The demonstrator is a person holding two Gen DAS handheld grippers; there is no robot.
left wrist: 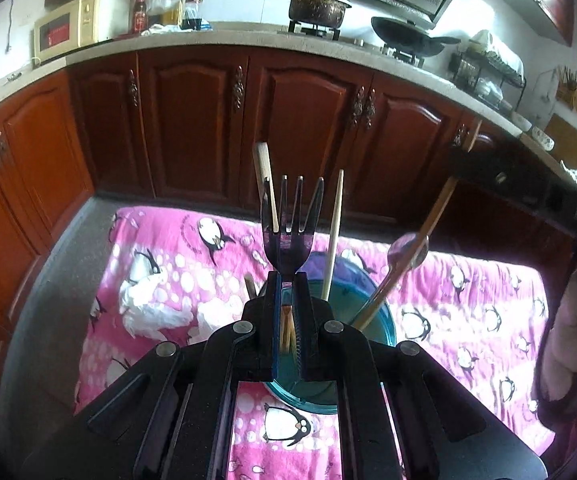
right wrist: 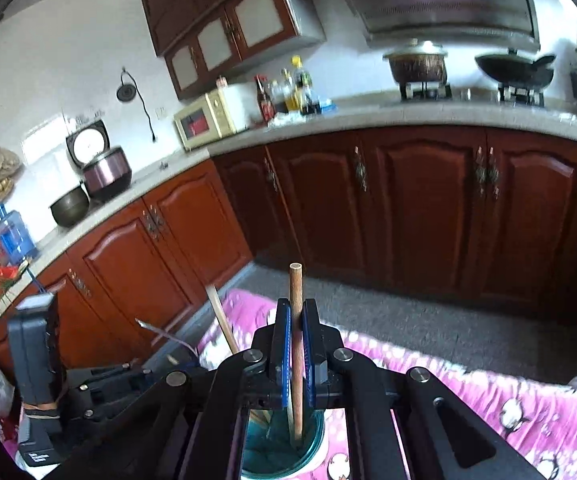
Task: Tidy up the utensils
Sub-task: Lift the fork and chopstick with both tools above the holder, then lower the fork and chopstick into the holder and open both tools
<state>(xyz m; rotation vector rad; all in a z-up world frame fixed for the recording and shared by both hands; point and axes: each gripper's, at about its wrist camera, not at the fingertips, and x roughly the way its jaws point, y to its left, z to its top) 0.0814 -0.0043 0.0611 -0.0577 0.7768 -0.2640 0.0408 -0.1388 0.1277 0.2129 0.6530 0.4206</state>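
Left tool [left wrist: 287, 280] grips an upright fork [left wrist: 291, 228], right tool [right wrist: 296, 312] a chopstick [right wrist: 295, 280], both over the cup [left wrist: 384, 332].

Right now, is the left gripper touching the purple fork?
Touching. The left wrist view shows the left gripper closed on the purple fork at its neck, tines up.

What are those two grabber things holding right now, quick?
Left gripper: closed on the dark purple plastic fork.
Right gripper: closed on a round wooden chopstick over the teal cup.
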